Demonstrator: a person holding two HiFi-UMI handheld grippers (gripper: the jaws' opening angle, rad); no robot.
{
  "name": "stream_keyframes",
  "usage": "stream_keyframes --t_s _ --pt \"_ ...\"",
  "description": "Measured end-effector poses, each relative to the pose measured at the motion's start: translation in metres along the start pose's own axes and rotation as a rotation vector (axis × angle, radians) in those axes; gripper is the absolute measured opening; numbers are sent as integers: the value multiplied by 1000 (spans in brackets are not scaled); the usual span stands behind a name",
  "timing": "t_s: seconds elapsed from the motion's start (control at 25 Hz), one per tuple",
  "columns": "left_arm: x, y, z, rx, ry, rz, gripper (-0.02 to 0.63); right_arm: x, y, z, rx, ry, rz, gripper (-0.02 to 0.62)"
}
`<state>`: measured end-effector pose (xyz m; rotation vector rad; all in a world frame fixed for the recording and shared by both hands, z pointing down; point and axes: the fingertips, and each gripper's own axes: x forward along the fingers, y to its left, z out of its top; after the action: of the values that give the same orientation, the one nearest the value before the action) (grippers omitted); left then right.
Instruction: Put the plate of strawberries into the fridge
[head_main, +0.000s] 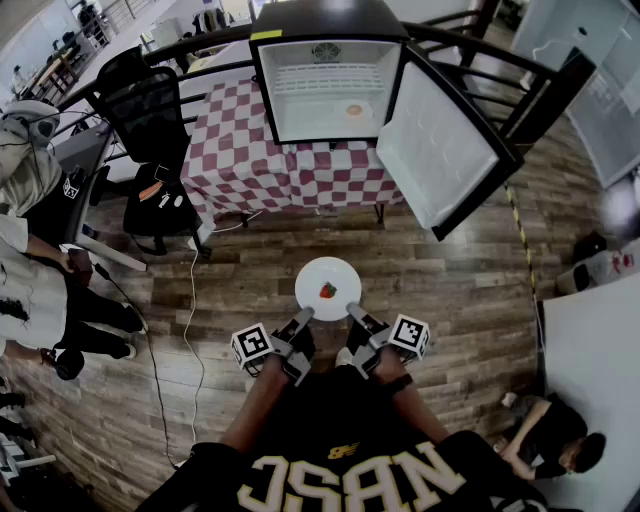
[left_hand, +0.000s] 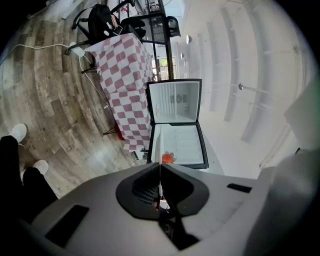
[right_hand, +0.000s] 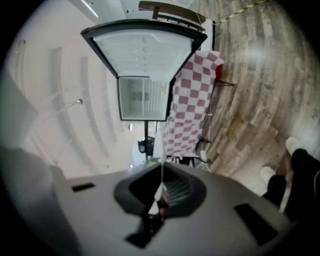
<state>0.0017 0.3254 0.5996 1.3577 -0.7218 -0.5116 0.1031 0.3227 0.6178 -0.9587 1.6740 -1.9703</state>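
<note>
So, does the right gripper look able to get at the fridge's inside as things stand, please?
Likely yes, after stepping closer: the door of the fridge stands wide open, nothing blocks the way, though the right gripper holds the plate.

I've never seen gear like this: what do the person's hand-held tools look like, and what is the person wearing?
The left claw and right claw are black and grey, each bearing a white cube printed with black square markers. The person wears a black shirt with pale lettering and a dark wristband.

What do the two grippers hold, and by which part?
The white plate with one strawberry: the left gripper and right gripper each pinch its near rim.
</note>
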Motion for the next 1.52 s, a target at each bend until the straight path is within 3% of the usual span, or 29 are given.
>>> stream_keyframes --t_s 0.28,0.52,0.68,0.92,1.12,1.36,1.52 --pt "23 -2 -33 15 27 -7 23 -32 -10 23 -18 -19 8 28" --pt "33 8 -36 23 38 31 24 -33 -23 29 55 -14 24 28" --pt "50 1 -29 10 37 12 23 -25 -15 48 63 -21 71 28" --pt "88 -4 16 1 65 -4 24 16 -6 81 64 -31 72 29" --pt "137 -21 79 25 94 -5 25 75 10 127 108 -67 53 29" --pt "177 -37 148 11 98 -26 25 140 43 168 69 -88 33 29" --pt "186 -47 182 18 107 -61 25 178 48 177 137 -91 54 29"
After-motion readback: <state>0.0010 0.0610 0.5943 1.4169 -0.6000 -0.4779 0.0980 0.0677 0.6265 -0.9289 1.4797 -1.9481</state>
